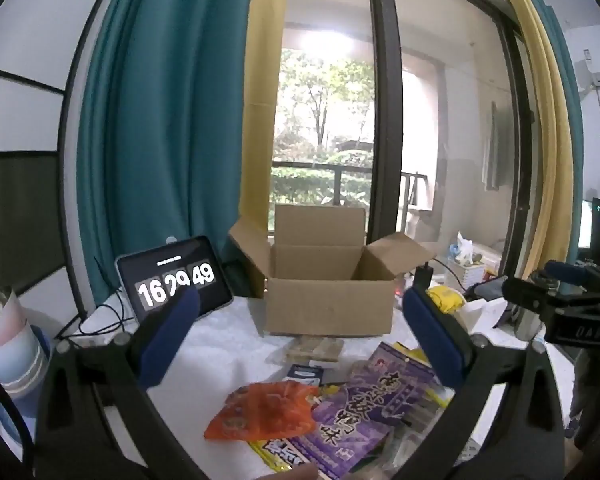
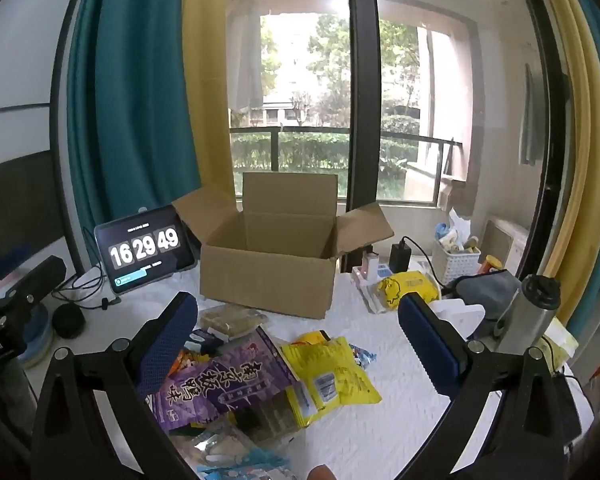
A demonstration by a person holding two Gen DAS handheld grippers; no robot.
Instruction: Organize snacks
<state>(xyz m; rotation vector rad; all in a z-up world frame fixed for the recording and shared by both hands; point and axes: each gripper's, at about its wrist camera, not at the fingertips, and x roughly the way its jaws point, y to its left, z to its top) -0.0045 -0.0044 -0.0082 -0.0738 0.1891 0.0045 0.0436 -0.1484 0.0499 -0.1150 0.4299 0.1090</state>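
Note:
An open, empty cardboard box (image 1: 328, 300) stands at the back of the white table; it also shows in the right wrist view (image 2: 268, 280). In front of it lies a pile of snack packets: an orange bag (image 1: 264, 412), a purple bag (image 1: 364, 404) (image 2: 224, 380), a yellow bag (image 2: 328, 376) and a clear tray of brown snacks (image 1: 316, 350) (image 2: 230, 320). My left gripper (image 1: 300, 328) is open and empty above the pile. My right gripper (image 2: 298, 328) is open and empty above the pile too.
A tablet clock (image 1: 176, 280) (image 2: 144, 254) stands left of the box. Stacked cups (image 1: 8, 344) sit at far left. A steel bottle (image 2: 528, 312), a white basket (image 2: 458, 260), a charger (image 2: 400, 258) and a yellow pack (image 2: 408, 286) crowd the right side.

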